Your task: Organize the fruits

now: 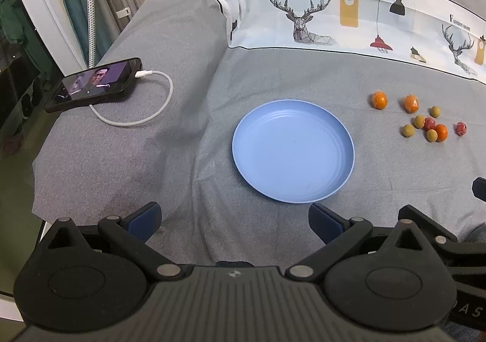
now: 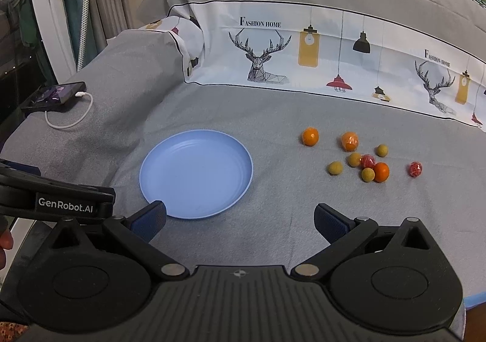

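I see the blue plate (image 1: pixel 293 150) lying flat at centre frame on the grey bedspread (image 1: pixel 152 159), round, so no long axis. The fruits (image 1: pixel 425 120) sit scattered to its right in a loose cluster, well apart from the plate. My left gripper (image 1: pixel 235 222) is spread wide, holding nothing; my right gripper (image 2: pixel 240 222) likewise. Only the right view shows the left gripper's side lettering. The phone (image 1: pixel 94 83) with its cable (image 1: pixel 142 98) lies upper left; its screen is blurry.

both black two-finger grippers, left (image 1: pixel 234 220) and right (image 2: pixel 240 220), are held wide open, low in frame.
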